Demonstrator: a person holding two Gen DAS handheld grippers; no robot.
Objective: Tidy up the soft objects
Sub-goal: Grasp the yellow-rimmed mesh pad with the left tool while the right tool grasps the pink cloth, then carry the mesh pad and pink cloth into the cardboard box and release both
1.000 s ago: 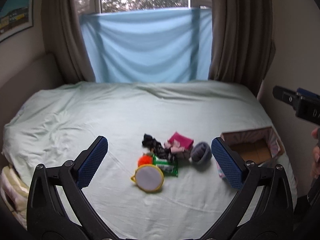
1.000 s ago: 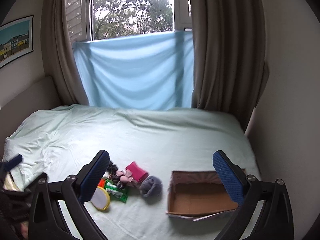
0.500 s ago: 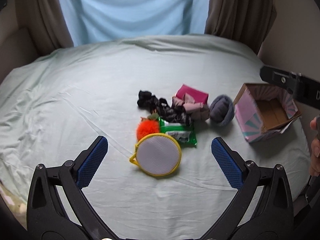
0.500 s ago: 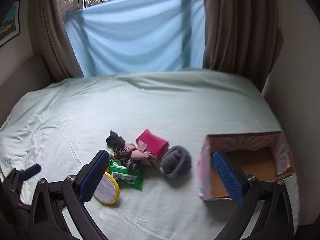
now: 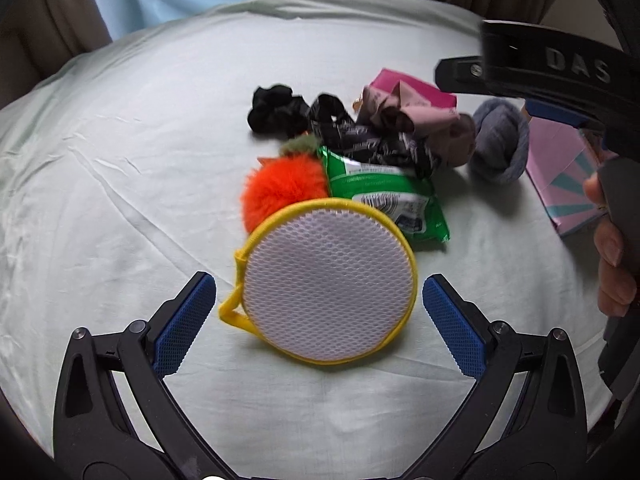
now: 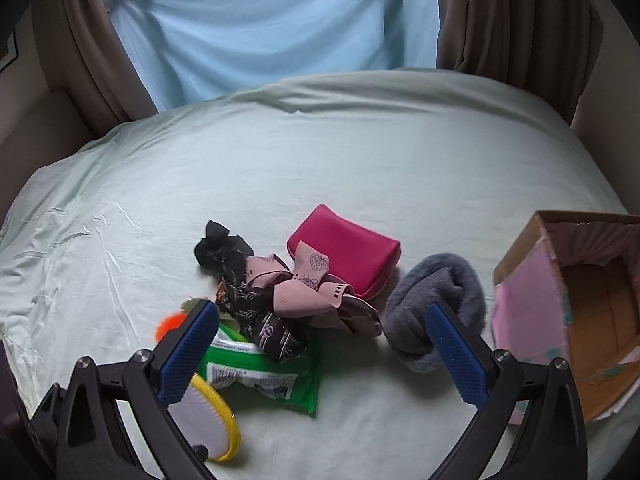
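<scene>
Both grippers have dropped toward the pile; left gripper (image 5: 319, 304), jaws wide, frames the mesh pouch (image 5: 328, 286) at lower centre, a likely first pick; right gripper (image 6: 322, 344) gapes too.

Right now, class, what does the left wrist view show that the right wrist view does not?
Left wrist only: the whole orange pompom, the full mesh pad between the open left gripper, and a hand.

Right wrist only: the box interior, curtains, and the open right gripper.

Both: green pack, pink pouch, grey muff, bed.
</scene>
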